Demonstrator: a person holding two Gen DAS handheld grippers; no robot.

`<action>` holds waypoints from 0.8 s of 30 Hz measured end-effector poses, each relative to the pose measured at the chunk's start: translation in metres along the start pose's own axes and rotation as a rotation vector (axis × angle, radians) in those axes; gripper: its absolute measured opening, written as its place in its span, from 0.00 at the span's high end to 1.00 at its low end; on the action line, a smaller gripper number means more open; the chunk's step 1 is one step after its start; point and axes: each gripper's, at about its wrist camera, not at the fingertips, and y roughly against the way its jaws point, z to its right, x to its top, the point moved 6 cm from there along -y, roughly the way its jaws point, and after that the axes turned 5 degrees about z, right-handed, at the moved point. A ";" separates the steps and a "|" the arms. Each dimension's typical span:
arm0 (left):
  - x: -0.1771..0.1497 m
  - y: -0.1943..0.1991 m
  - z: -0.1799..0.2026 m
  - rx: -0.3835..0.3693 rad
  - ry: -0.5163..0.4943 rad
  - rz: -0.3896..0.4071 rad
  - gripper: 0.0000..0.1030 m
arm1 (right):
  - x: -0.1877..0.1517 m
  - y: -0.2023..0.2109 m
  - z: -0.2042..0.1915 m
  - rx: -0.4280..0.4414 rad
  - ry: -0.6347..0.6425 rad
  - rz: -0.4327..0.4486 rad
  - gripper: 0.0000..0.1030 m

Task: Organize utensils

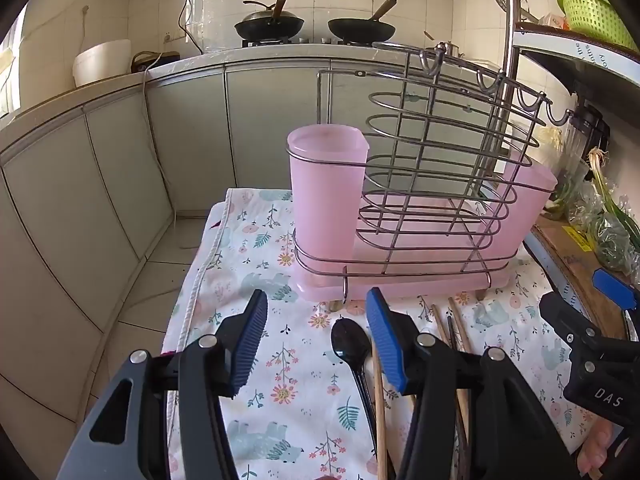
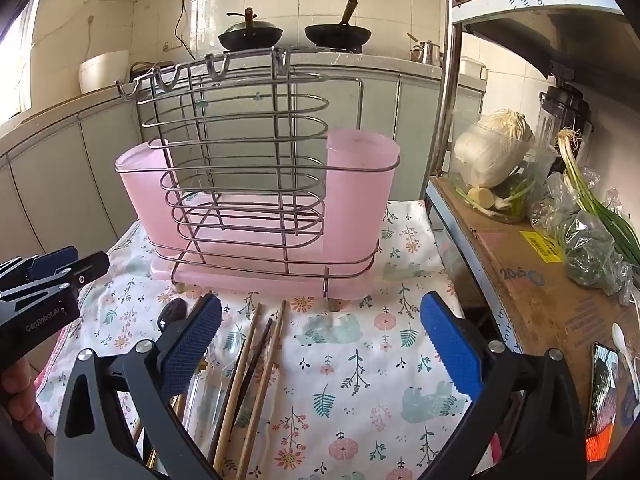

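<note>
A wire utensil rack (image 1: 436,168) (image 2: 248,160) with pink cups (image 1: 326,184) (image 2: 358,196) stands at the back of a floral cloth (image 1: 288,360) (image 2: 360,360). A black spoon (image 1: 351,346) (image 2: 173,312) and several chopsticks (image 1: 456,332) (image 2: 256,368) lie in front of it. My left gripper (image 1: 316,340) is open and empty, low over the cloth, with the spoon just inside its right finger. My right gripper (image 2: 320,344) is open and empty; the chopsticks lie between its fingers, toward the left one. Each gripper shows in the other's view (image 1: 592,320) (image 2: 60,268).
A cardboard-topped shelf (image 2: 532,264) with vegetables (image 2: 492,156) and a phone (image 2: 602,396) stands right of the cloth. A metal pole (image 2: 452,80) rises beside the rack. Counter with pans (image 1: 272,24) lies beyond; floor drops off left of the cloth (image 1: 168,256).
</note>
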 end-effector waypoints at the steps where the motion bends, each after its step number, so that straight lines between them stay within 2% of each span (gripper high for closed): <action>1: 0.000 0.000 0.000 0.001 0.000 0.001 0.50 | 0.000 0.000 0.000 0.001 -0.002 -0.001 0.03; 24: 0.001 0.004 -0.007 0.000 0.019 -0.012 0.50 | 0.005 0.010 -0.001 0.006 -0.002 0.023 0.03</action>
